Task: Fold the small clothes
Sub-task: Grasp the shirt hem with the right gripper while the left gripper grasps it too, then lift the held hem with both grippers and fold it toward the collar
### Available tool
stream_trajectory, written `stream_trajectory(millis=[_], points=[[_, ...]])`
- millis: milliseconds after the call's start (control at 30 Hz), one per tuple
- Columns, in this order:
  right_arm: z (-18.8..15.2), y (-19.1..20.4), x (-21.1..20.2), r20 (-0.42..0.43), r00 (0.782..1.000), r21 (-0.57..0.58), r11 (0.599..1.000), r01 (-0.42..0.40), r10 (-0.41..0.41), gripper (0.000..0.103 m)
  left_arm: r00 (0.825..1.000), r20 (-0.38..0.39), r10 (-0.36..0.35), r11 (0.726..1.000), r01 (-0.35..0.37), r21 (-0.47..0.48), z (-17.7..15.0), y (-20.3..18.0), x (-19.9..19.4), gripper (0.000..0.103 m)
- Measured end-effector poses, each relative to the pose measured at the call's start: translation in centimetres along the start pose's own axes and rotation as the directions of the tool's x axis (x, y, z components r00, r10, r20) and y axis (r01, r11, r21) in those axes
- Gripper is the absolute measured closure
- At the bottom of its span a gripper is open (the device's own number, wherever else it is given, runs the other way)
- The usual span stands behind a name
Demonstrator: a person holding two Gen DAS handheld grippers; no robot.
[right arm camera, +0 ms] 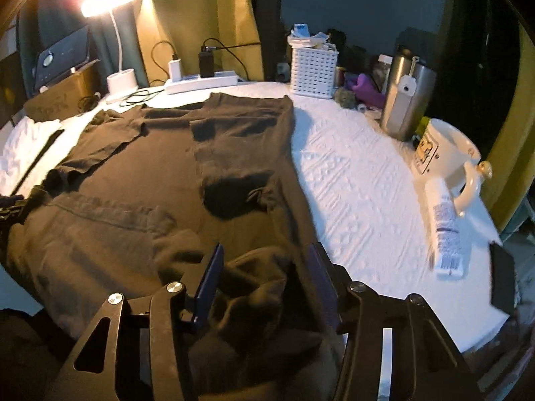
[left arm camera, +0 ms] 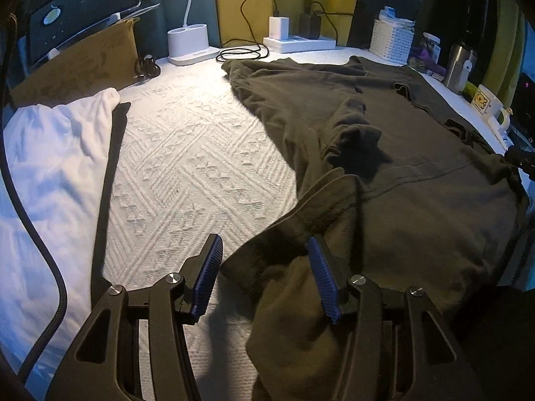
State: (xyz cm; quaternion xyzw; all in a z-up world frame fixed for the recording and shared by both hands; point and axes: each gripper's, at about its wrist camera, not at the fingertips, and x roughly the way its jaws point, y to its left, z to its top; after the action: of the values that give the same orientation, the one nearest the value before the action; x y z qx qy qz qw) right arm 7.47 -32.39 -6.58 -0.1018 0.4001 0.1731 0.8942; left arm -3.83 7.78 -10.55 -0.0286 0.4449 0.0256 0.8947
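A dark olive T-shirt (left arm camera: 384, 140) lies spread on the white textured table cover (left arm camera: 187, 167); it also shows in the right wrist view (right arm camera: 140, 173). My left gripper (left arm camera: 264, 274) is open, its blue pads wide apart, with a bunched near corner of the shirt lying between them and over the right finger. My right gripper (right arm camera: 264, 284) is open too, with a rumpled fold of the shirt's near edge between its pads. Neither pair of pads presses the cloth.
A folded white cloth (left arm camera: 50, 173) lies at the left. At the back stand a lamp base (left arm camera: 189, 41), power strip (left arm camera: 299, 43) with chargers, and white basket (right arm camera: 312, 68). At the right stand a steel tumbler (right arm camera: 403, 100), mug (right arm camera: 448, 153) and a lying tube (right arm camera: 446, 230).
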Motion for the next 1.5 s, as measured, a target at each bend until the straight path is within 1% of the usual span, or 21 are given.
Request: stream_trajectory(millis=[100,200,267,333,367,433,467,500,533,567,600,667,700,733,767,800,867,967,1100,1267,1500], points=[[0.1,0.6,0.1,0.011,1.0,-0.01,1.0,-0.017,0.017,0.048,1.0,0.018,-0.008,1.0,0.008,0.017,-0.2,-0.6,-0.3,0.05],[-0.5,0.4,1.9,-0.056,0.998,-0.004,1.0,0.026,-0.026,0.048,0.999,0.032,0.001,1.0,-0.002,0.027,-0.6,-1.1,-0.6,0.049],[-1.4,0.1,2.6,-0.096,0.995,0.009,1.0,0.021,-0.02,0.048,0.999,0.043,0.007,0.999,-0.009,0.043,-0.9,-1.4,-0.8,0.049],[-2.3,0.3,2.5,-0.099,0.995,0.021,1.0,0.002,0.0,0.049,0.999,0.05,0.005,0.998,-0.008,0.057,-1.2,-1.8,-0.9,0.05],[-2.6,0.4,2.3,-0.092,0.996,0.022,1.0,-0.006,0.008,0.051,0.999,0.051,0.001,0.998,-0.004,0.064,-1.4,-1.9,-0.9,0.049],[-3.1,1.1,1.9,-0.079,0.997,0.016,1.0,-0.02,0.021,0.066,0.999,0.052,-0.002,0.997,-0.002,0.074,-1.6,-2.2,-0.8,0.049],[-3.2,1.5,1.8,-0.074,0.997,0.011,1.0,-0.018,0.018,0.068,0.999,0.053,-0.003,0.997,-0.001,0.075,-1.7,-2.3,-0.7,0.047],[-3.2,1.9,1.8,-0.07,0.997,0.005,1.0,-0.025,0.025,0.078,0.999,0.054,-0.002,0.997,-0.002,0.073,-1.7,-2.3,-0.6,0.043],[-3.2,2.1,1.7,-0.066,0.997,0.007,0.999,-0.038,0.038,0.084,0.998,0.055,-0.001,0.998,-0.002,0.058,-1.7,-2.1,-0.5,0.041],[-3.1,2.2,1.6,-0.057,0.998,0.015,0.999,-0.039,0.039,0.084,0.999,0.05,-0.009,1.0,0.007,0.029,-1.7,-1.8,-0.4,0.037],[-3.0,2.2,1.5,-0.05,0.998,0.023,0.999,-0.045,0.047,0.088,0.998,0.044,-0.032,0.999,0.033,-0.017,-1.7,-1.1,-0.3,0.037],[-2.7,2.1,1.3,-0.041,0.998,0.027,0.998,-0.057,0.058,0.089,0.998,0.044,-0.041,0.999,0.042,-0.022,-1.7,-1.0,-0.5,0.037],[-2.6,2.1,1.1,-0.034,0.998,0.029,0.998,-0.059,0.06,0.09,0.998,0.042,-0.036,0.999,0.037,-0.005,-1.8,-1.3,-0.5,0.04],[-2.4,1.9,0.8,-0.026,0.997,0.032,0.997,-0.068,0.069,0.091,0.998,0.046,-0.041,0.999,0.04,0.005,-1.8,-1.4,-0.6,0.048],[-2.1,1.8,0.5,-0.015,0.997,0.037,0.997,-0.07,0.07,0.091,0.996,0.05,-0.068,0.998,0.068,0.0,-1.8,-1.5,-0.8,0.066],[-1.9,1.6,0.1,-0.004,0.998,0.041,0.997,-0.069,0.07,0.091,0.995,0.054,-0.09,0.996,0.09,-0.012,-1.6,-1.5,-1.0,0.078],[-1.3,1.3,-0.7,0.02,0.998,0.043,0.997,-0.066,0.065,0.091,0.992,0.071,-0.101,0.995,0.102,-0.017,-1.3,-1.6,-1.4,0.087],[-0.5,1.0,-2.1,0.054,0.997,0.037,0.998,-0.054,0.052,0.092,0.99,0.1,-0.101,0.995,0.103,-0.016,-0.9,-1.7,-2.3,0.089],[0.5,0.5,-3.6,0.096,0.995,0.034,0.999,-0.035,0.031,0.092,0.984,0.154,-0.086,0.996,0.089,-0.013,-0.1,-1.7,-4.0,0.09],[1.3,0.1,-5.1,0.135,0.991,0.031,0.999,-0.022,0.017,0.092,0.977,0.2,-0.074,0.997,0.077,-0.005,0.9,-1.6,-5.6,0.091],[2.7,-0.3,-7.3,0.208,0.978,0.022,1.0,-0.008,0.003,0.092,0.963,0.263,-0.052,0.999,0.053,0.004,2.4,-1.6,-7.6,0.091]])
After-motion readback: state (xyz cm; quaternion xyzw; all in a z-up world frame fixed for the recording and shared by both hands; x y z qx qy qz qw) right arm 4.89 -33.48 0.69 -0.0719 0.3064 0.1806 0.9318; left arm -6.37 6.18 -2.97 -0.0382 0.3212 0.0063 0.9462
